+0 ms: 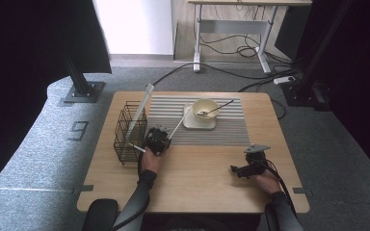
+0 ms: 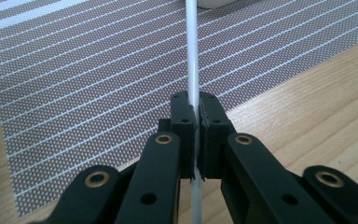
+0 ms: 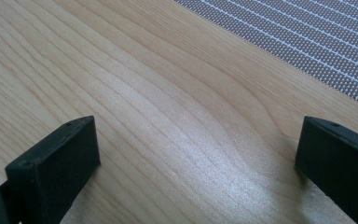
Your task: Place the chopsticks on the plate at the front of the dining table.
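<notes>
Chopstick (image 2: 192,56), white and thin, sat clamped between the jaws of the left gripper (image 2: 195,116), its free end reaching over the striped mat (image 2: 74,93) toward the plate (image 1: 191,123) that carried the bowl (image 1: 205,109). From the high view the left gripper (image 1: 157,140) stood near the table's left half, at the mat's near left corner, just beside the wire basket (image 1: 130,131) by the left edge. A second white stick (image 1: 140,109) already leaned in that basket, its tip rising above the rim. A spoon (image 1: 215,110) rested in the bowl, handle out over the far right side.

Judged from this, the work was partway: one stick looked stowed, the other was gripped and lifted off the mat but not yet in the basket. What remained was probably to swing it over the basket and let it drop in upright; the spoon and bowl looked untouched.

Right gripper (image 1: 244,169) lay low over bare wood (image 3: 168,116) toward the near right corner, its jaws spread wide with nothing between them.

No brand or label could be read on any of these things. The sole writing was a dark figure, seemingly a 9 (image 1: 79,130), on the grey floor left of the table
</notes>
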The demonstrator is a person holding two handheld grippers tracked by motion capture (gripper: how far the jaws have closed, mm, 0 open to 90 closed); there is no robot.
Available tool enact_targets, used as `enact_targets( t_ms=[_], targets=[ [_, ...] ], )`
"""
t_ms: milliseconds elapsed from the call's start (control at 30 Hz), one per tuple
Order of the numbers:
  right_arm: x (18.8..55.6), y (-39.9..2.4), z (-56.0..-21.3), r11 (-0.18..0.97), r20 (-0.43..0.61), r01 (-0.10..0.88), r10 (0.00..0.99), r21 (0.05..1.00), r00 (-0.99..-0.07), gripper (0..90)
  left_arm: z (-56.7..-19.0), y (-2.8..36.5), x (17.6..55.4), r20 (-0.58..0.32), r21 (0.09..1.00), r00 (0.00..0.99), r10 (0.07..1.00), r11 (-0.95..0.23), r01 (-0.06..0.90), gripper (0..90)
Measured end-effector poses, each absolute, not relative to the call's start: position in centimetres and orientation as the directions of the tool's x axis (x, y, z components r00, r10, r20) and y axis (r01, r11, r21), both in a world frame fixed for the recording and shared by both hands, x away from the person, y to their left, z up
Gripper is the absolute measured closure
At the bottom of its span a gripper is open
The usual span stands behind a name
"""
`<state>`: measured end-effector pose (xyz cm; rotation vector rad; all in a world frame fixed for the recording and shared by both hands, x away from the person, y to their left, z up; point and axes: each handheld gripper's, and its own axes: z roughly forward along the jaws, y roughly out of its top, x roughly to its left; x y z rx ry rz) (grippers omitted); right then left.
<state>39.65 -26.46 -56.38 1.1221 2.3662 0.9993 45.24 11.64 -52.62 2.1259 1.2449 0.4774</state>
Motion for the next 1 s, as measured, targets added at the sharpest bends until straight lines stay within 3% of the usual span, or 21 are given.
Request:
enact_targets(
  t_ms=[1000],
  targets=[
    [39.6,-26.5,-56.4,0.441,-0.003,0.538,0.775,0.718,-0.632,0.0,-53.4,8.8,49.8,0.028,0.624,0.51,0.86,-0.413,0.663,86.3]
  ],
)
